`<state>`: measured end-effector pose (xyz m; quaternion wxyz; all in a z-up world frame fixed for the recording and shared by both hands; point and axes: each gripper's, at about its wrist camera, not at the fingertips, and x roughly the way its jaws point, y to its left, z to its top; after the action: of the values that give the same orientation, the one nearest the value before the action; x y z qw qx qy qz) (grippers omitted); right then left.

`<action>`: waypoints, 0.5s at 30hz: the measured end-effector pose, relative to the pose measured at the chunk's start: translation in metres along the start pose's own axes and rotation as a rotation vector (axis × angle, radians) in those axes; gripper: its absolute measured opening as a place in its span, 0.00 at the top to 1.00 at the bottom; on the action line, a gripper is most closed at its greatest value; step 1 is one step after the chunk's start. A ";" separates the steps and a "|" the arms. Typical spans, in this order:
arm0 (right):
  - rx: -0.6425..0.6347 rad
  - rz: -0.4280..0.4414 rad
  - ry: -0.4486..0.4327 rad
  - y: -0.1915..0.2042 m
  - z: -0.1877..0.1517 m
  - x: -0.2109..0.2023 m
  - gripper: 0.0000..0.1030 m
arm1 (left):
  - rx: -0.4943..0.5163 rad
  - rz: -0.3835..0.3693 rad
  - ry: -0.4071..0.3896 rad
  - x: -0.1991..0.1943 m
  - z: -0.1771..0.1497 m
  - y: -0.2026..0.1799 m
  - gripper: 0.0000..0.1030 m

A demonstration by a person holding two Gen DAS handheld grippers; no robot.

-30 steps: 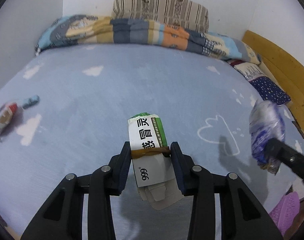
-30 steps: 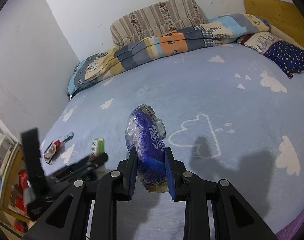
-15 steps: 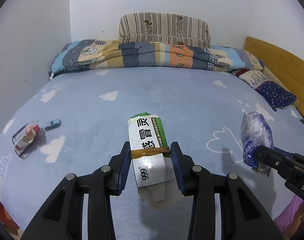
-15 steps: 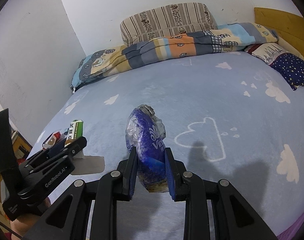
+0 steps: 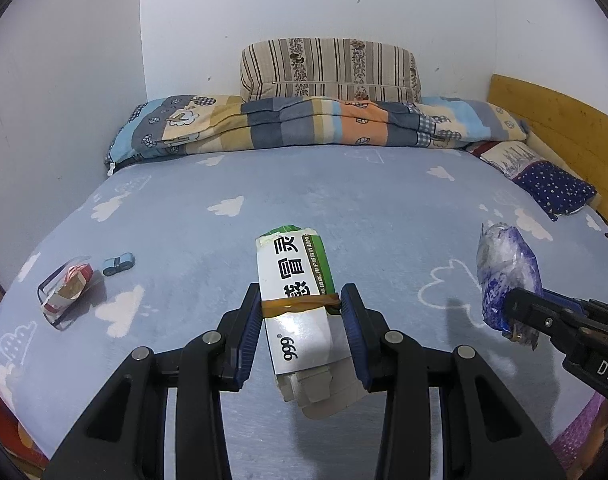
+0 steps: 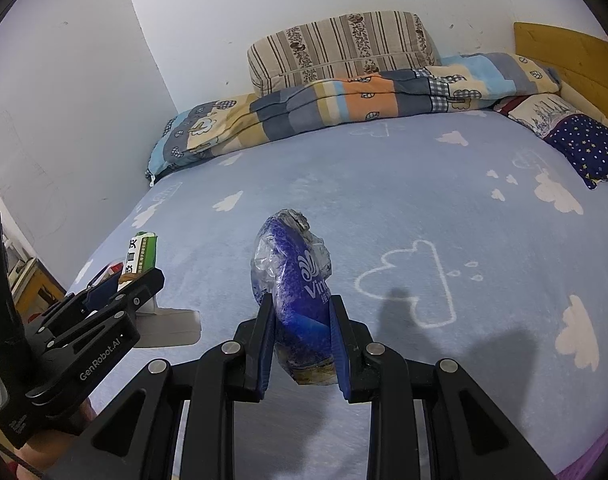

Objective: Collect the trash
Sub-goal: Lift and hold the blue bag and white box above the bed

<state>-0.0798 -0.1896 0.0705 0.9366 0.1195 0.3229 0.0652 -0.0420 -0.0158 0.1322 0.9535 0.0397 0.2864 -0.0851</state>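
1. left gripper [image 5: 300,304] is clamped on a white-and-green cardboard medicine box [image 5: 296,280] with a brown rubber band round it; both blue pads press its sides, and the box is held up off the bed.
2. right gripper [image 6: 300,316] is clamped on a crumpled blue-and-clear plastic wrapper [image 6: 292,276], pads tight on both sides, also held above the bed.
3. pale blue bedsheet with white cloud print [image 5: 344,208] lies under both.
4. near the sheet's left edge, well apart from both grippers: a small red-and-white crushed packet [image 5: 66,288], with a small blue toy-like item [image 5: 118,264] just beside it.
5. folded patchwork quilt [image 5: 304,124] and striped pillow [image 5: 328,68] sit at the far end, against the wall.
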 end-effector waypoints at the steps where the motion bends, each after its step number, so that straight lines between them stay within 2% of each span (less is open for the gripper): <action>1: 0.000 -0.001 -0.001 0.000 0.000 0.000 0.74 | 0.003 0.001 -0.001 0.000 0.000 0.000 0.63; 15: -0.003 0.001 -0.002 0.001 0.001 -0.001 0.74 | 0.020 0.015 -0.009 -0.003 0.000 -0.006 0.63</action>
<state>-0.0801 -0.1889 0.0722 0.9370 0.1185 0.3219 0.0658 -0.0456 -0.0216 0.1342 0.9550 0.0508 0.2809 -0.0810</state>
